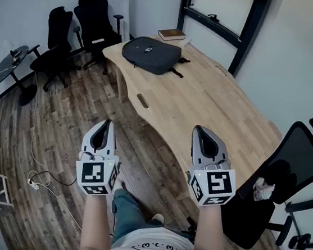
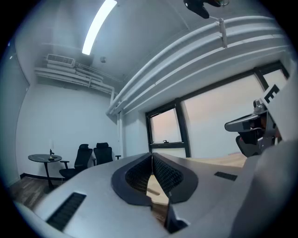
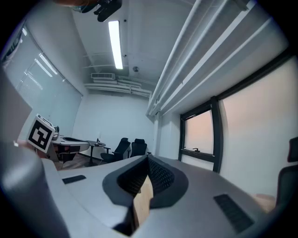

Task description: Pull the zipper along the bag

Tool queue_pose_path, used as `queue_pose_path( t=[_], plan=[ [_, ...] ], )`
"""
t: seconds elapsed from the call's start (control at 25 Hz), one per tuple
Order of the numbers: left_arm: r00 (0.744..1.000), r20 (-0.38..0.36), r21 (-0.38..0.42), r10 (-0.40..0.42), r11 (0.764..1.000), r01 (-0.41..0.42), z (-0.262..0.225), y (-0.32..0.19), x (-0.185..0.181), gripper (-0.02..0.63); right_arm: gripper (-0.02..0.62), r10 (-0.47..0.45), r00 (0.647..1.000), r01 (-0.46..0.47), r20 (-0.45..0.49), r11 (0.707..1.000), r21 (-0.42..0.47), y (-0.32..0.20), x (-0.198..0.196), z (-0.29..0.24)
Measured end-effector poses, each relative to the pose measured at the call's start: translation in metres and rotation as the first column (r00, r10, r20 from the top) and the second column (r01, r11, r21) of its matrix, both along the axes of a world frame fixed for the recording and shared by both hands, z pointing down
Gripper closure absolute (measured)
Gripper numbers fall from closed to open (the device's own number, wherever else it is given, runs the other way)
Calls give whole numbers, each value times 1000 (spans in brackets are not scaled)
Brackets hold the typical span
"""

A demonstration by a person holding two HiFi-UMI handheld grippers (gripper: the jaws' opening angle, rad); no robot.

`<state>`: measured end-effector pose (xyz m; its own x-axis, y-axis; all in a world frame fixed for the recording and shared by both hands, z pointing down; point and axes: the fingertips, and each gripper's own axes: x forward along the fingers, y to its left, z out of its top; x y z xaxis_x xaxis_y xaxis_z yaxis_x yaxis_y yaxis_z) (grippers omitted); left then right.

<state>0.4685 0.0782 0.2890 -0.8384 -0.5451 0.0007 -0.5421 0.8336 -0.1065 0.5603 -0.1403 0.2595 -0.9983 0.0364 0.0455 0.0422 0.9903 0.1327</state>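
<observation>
Left gripper (image 1: 108, 123) and right gripper (image 1: 198, 130) are both clenched empty, bag (image 1: 151, 55) lying crosswise way ahead at the far corner of the table (image 1: 204, 107), looks slightly closer to the left one.

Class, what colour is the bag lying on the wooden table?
Dark grey; the bag shows best in the head view.

Dark bag (image 1: 151, 55) on wooden desk (image 1: 204, 107), far end

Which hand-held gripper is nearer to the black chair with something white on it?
Right. The right hand-held gripper is just left of the chair; the left hand-held gripper is farther left.
</observation>
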Motion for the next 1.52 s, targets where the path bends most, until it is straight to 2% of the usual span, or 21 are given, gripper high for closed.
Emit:
queue_pose_path(
  t=[0.32,0.6,0.84,1.24,1.36,1.52],
  plan=[
    [1000,22,22,20,1000,-20,-6,-4,-11,587,545,22,1000,-22,17,1000,7,-1,-4,-1],
    [998,21,9,61,998,-62,-3,-7,-57,588,543,54,998,-53,31,998,-45,-5,-47,4],
    [992,14,14,125,992,-125,1,-9,-127,589,543,74,997,-69,38,991,-113,-4,-114,8],
    [973,-53,33,224,974,-222,15,15,-291,591,543,140,990,-137,17,985,-103,31,-269,12],
    [963,-79,64,257,966,-252,18,14,-325,591,543,164,986,-162,14,983,-88,38,-304,11],
    [956,-98,57,277,961,-272,30,8,-354,591,544,172,984,-174,-35,983,-64,44,-337,26]
  ],
)
